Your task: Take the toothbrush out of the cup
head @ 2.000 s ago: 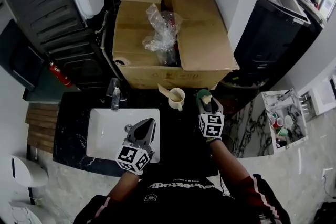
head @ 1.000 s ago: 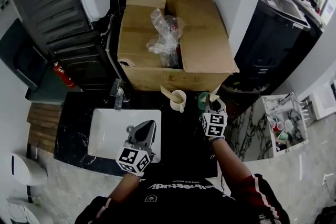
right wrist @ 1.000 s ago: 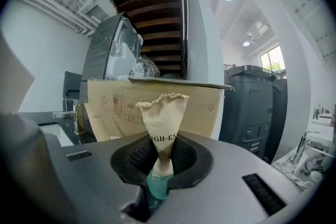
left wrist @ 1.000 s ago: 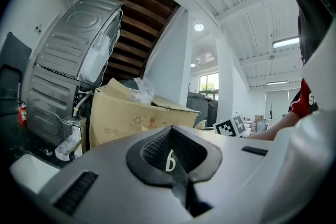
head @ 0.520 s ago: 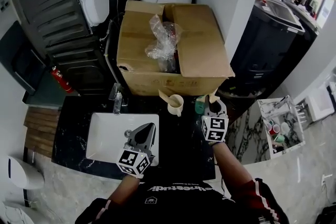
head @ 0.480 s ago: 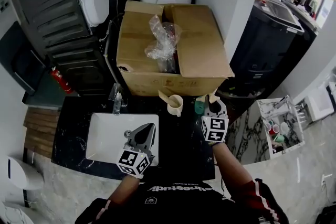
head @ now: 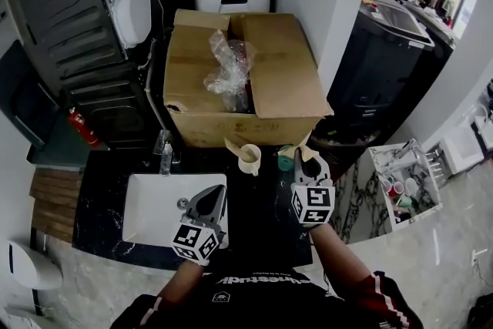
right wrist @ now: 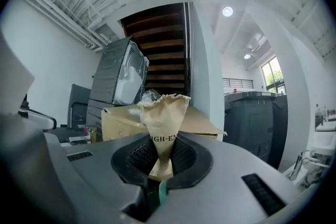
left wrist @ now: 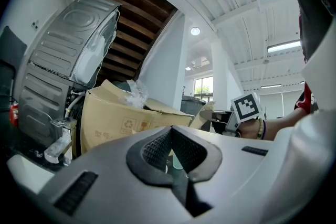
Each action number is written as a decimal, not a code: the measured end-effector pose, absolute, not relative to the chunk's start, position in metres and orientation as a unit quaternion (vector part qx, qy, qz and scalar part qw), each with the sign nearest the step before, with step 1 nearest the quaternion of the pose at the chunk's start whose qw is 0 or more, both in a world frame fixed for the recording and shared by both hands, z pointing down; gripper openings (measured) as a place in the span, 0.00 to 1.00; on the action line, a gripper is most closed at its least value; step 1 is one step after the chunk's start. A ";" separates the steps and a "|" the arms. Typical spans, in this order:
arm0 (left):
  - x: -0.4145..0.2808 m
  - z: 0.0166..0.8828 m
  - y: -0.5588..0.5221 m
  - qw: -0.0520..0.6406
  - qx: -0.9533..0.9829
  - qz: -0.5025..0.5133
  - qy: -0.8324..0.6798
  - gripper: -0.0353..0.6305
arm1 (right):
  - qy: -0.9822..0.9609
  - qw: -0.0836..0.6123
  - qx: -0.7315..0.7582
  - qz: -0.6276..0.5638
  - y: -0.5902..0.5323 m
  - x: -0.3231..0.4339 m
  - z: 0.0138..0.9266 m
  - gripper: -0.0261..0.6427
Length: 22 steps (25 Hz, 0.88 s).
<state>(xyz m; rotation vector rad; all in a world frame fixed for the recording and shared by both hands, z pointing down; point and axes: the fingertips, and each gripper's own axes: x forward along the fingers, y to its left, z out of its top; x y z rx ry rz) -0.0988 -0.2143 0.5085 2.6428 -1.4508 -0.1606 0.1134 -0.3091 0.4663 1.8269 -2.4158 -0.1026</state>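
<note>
while pinched in right gripper (right wrist: 160, 159), toothbrush (right wrist: 164, 118) (paper-wrapped) stands upright

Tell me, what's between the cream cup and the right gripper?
A green cup stands between the cream cup and the right gripper, as the head view shows.

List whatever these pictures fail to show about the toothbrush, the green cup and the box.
Bristles of the toothbrush: right gripper view, the paper wrapper covers them.
Print on that wrapper: same view, cut off where the right gripper clamps it.
Inside of the green cup: head view, too small to see.
Contents of the cardboard box: head view, a plastic bag covers them.
</note>
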 end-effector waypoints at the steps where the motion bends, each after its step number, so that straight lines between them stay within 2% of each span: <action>1: -0.098 0.508 -0.215 0.061 0.874 -0.053 -0.478 0.08 | -0.796 0.056 0.601 -0.033 -0.305 0.113 0.466 0.13; 22: -0.087 0.507 -0.213 0.058 0.882 -0.047 -0.466 0.08 | -0.820 0.058 0.568 0.042 -0.206 0.092 0.499 0.13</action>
